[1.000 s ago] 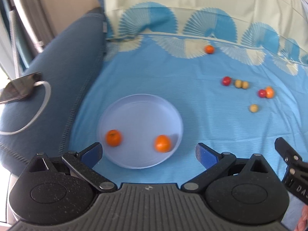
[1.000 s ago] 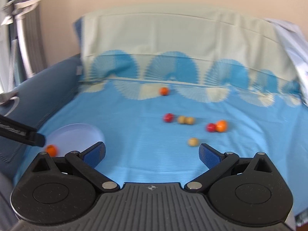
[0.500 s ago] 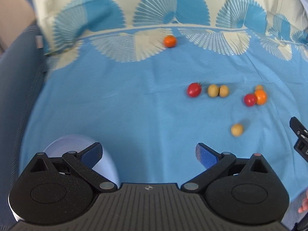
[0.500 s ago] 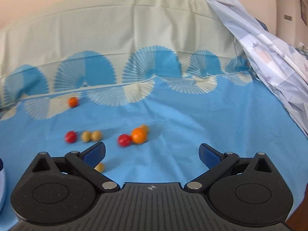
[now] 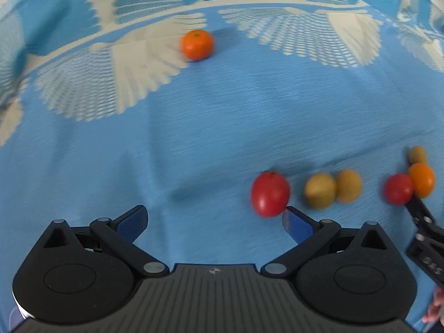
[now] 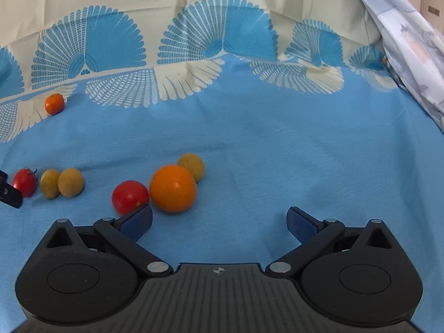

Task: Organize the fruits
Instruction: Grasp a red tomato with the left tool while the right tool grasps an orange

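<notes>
Left gripper jaws apart, empty; red tomato just above its right fingertip, long axis near vertical. Right gripper jaws apart, empty; second tomato partly hidden behind left fingertip, orange touching it. Left view motion-blurred.

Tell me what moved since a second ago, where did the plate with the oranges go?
Both grippers moved forward and rightward, away from the plate, which is now out of view. The left gripper now nears a red tomato; the right gripper nears an orange. Nothing was grabbed; both stayed open, and the fruits on the blue cloth stayed put.
</notes>
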### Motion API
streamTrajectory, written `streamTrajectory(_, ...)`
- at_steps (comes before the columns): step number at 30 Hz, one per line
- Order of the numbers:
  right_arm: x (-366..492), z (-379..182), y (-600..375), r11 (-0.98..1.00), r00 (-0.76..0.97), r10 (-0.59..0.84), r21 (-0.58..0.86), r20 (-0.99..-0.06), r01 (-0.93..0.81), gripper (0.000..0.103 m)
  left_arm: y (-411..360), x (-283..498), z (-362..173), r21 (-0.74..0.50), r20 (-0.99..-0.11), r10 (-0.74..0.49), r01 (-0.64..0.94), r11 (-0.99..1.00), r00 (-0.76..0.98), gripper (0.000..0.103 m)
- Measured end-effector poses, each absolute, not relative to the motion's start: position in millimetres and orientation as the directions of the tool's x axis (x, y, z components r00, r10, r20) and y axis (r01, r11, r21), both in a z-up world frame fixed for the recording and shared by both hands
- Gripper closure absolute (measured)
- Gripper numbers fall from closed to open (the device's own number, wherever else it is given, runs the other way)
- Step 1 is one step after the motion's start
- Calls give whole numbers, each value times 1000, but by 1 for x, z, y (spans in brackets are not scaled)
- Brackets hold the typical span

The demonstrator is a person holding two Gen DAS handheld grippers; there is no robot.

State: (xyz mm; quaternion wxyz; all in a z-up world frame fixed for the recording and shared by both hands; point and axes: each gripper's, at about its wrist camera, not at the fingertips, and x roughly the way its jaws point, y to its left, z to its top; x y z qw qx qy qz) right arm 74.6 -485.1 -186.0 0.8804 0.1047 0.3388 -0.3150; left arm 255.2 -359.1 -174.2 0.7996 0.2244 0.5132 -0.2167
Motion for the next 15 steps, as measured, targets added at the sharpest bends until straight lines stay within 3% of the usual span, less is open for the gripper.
streamTrajectory(5,87,-192,-490,770,572,-500,-32,-650,637,1,-376,256,-177,168,-898,-149,636,753,414,1)
streamTrajectory(7,89,-191,-490,772,575,-502,-35,-647,634,2,-375,255,-175,131,-894,-192,647,751,404,14)
streamTrajectory(8,89,-191,-489,781,586,-493,-31,-643,623,7,-374,254,-174,99,-898,-213,650,753,384,31)
streamTrajectory(9,89,-189,-487,791,600,-483,-23,-638,611,20,-372,253,-172,67,-901,-233,649,758,366,49)
streamTrajectory(10,88,-188,-484,805,616,-471,-23,-632,593,29,-372,251,-170,56,-903,-238,646,761,359,59)
streamTrajectory(11,89,-186,-480,824,632,-454,-26,-629,566,53,-371,247,-168,50,-903,-241,646,762,355,70)
streamTrajectory(12,90,-185,-475,832,635,-450,-37,-628,553,65,-368,244,-167,48,-904,-240,641,766,355,71)
streamTrajectory(15,88,-182,-469,828,633,-459,-42,-624,559,65,-356,234,-161,22,-907,-241,612,791,345,71)
